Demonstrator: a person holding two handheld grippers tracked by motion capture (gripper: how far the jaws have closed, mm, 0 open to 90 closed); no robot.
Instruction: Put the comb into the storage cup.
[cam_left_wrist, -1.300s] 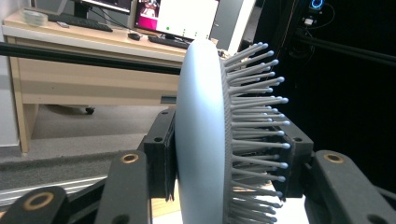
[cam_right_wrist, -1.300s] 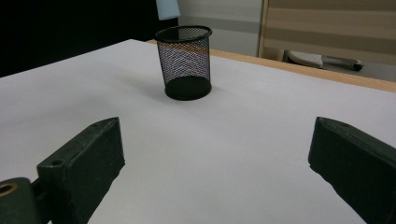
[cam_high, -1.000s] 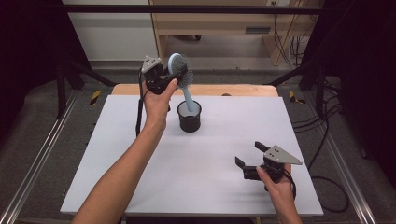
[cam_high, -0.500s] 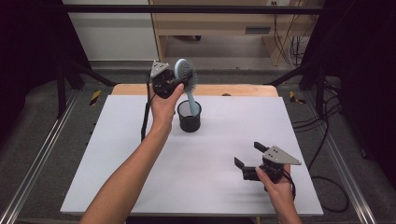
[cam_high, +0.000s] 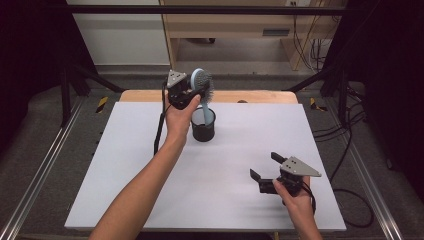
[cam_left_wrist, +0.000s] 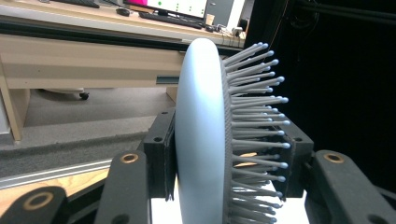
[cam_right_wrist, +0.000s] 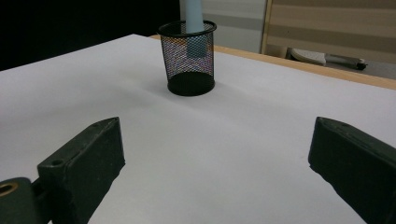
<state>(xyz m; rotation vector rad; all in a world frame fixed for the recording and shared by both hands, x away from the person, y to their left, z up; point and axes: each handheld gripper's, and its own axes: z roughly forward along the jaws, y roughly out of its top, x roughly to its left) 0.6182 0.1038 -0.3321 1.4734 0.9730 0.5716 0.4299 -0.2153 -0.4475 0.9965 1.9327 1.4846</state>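
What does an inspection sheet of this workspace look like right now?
Surface: white table, wooden strip along its far edge.
Job's things: blue hairbrush, handle down in the black mesh cup.
Clutter: nothing seen.
Grippers: left tongs shut on the brush head; right tongs open, over the table near its front right.
Cables: one trails from each gripper; more on the floor at right.
Surroundings: wooden desk behind, dark frame and curtains at the sides.
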